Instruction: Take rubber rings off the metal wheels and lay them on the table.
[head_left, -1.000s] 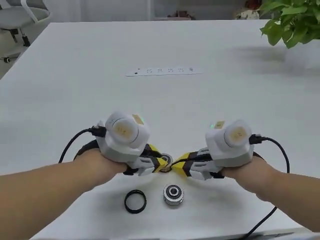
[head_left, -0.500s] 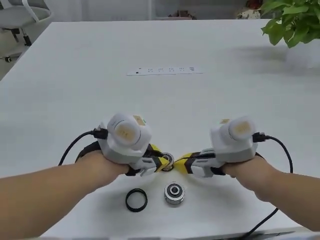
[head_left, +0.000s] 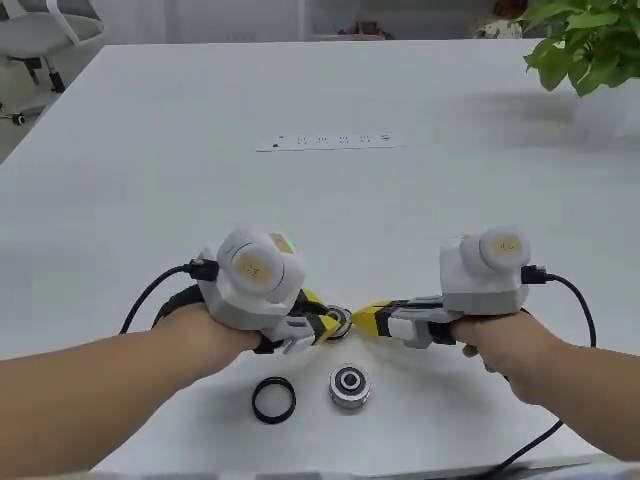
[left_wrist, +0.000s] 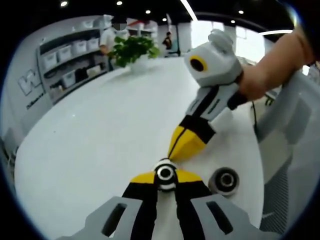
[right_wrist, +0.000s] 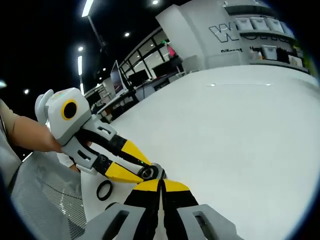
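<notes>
Nearside of both claws, on the desk (head_left: 300, 220): loose rubber ring (head_left: 272, 400) and stripped wheel (head_left: 348, 386). Left claw (left_wrist: 165, 178) clamps the held wheel (left_wrist: 165, 171) to steady it. Right claw (right_wrist: 161, 183) is clenched, tips at the wheel's rim, likely to peel its ring; can't tell if rubber is caught.

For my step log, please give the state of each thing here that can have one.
left gripper: jaws shut on small metal wheel
small metal wheel: held above table, rim looks black
right gripper: jaws shut, tips at that wheel
rubber ring: off, lying flat on table
second metal wheel: lying flat beside rubber ring
</notes>
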